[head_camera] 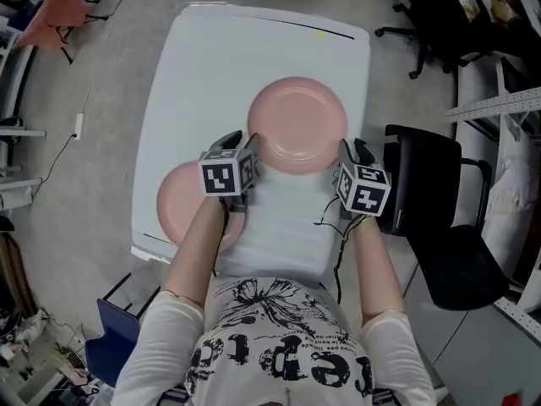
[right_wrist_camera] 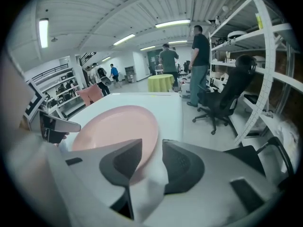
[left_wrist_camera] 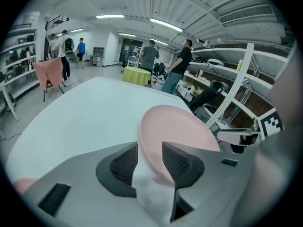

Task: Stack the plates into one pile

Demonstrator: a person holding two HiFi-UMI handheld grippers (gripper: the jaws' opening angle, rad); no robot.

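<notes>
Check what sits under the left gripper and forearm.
A second pink plate lies on the white table there. Its left part shows; the left gripper and forearm cover its right part, so whether it touches the far plate cannot be seen.

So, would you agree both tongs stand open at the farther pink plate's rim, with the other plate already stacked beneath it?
Not stacked: the head view shows the other plate lying on the white table beside the farther pink plate, nearer the person. The left tongs and right tongs are open at its rim.
</notes>
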